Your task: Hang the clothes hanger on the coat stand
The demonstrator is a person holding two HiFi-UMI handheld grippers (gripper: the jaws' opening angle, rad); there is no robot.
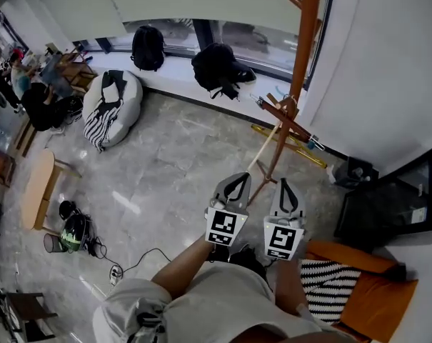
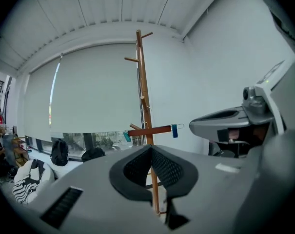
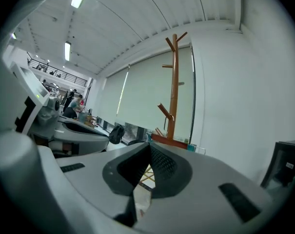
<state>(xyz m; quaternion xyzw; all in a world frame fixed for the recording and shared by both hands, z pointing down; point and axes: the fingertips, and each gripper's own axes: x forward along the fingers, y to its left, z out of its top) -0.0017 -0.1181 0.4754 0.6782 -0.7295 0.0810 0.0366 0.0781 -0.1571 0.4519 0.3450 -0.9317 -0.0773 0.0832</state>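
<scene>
The tall wooden coat stand [image 1: 305, 41] rises at the right, by the white wall. A brown wooden clothes hanger [image 1: 287, 120] with blue clips hangs from one of its lower pegs. My left gripper [image 1: 238, 180] and right gripper [image 1: 285, 187] are held side by side in front of the stand, short of the hanger. Both are shut with nothing between their jaws. In the left gripper view the left gripper [image 2: 150, 148] points at the stand [image 2: 145, 101] and the hanger's bar [image 2: 149, 130]. In the right gripper view the right gripper [image 3: 149, 145] sits below the stand [image 3: 174, 82] and hanger [image 3: 169, 141].
An orange chair [image 1: 373, 299] with a striped cloth stands at the lower right, a black cabinet [image 1: 394, 206] behind it. Two backpacks [image 1: 217, 66] rest on the window ledge. A beanbag [image 1: 112, 106], a wooden table [image 1: 38, 188] and floor cables [image 1: 116, 270] lie to the left.
</scene>
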